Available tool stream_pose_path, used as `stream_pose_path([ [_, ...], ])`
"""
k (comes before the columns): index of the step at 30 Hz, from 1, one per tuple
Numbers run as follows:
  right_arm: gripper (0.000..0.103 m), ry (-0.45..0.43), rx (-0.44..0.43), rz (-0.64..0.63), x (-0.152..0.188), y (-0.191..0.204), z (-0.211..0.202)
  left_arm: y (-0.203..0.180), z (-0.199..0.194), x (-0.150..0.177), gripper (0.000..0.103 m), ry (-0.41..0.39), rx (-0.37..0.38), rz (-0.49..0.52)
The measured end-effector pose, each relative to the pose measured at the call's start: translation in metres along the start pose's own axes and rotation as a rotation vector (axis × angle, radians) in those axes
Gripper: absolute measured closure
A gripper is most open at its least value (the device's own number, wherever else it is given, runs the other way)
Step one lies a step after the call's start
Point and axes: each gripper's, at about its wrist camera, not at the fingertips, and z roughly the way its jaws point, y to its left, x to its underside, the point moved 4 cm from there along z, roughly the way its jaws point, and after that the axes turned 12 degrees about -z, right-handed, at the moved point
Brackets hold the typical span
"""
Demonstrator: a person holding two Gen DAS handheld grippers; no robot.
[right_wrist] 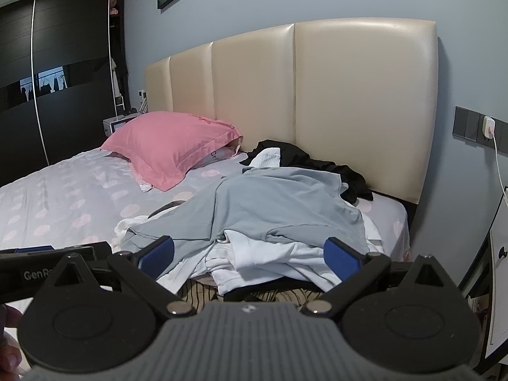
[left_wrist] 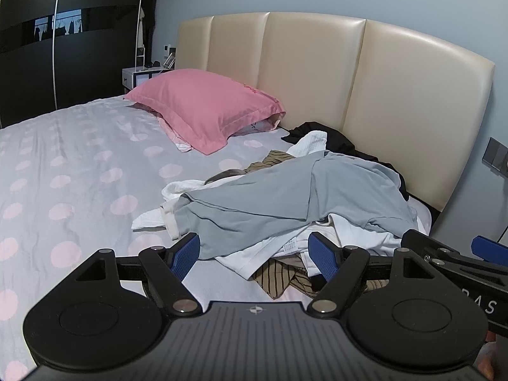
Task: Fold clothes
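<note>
Both claws (left_wrist: 255, 255) (right_wrist: 250, 254) agape before heaped clothes (left_wrist: 285, 197), pink pillow (left_wrist: 203, 108) beyond

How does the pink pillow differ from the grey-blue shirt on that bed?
The pink pillow is plump and smooth, while the grey-blue shirt lies flat and rumpled. The pillow rests on the spotted sheet away from the pile, the shirt is draped over other clothes. The pillow sits farther from both tools, the shirt just ahead of them. Both are near the headboard.
</note>
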Motion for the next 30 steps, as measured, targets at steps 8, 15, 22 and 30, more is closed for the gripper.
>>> stream_pose_path([
  [8,0.002,0.003,-0.001,-0.005,0.0,0.002,0.001,-0.001,0.003,0.001,0.029,0.009,-0.01,0.003],
  [15,0.002,0.009,-0.011,-0.015,0.0,0.004,0.003,0.001,0.005,0.003,0.029,0.015,-0.013,0.005],
  [22,0.002,0.016,-0.033,-0.012,0.002,0.003,0.005,0.005,0.005,0.004,0.029,0.022,-0.021,0.008],
  [30,0.004,0.059,-0.086,-0.04,0.002,0.004,0.014,0.019,0.008,0.003,0.029,0.056,-0.067,0.013],
])
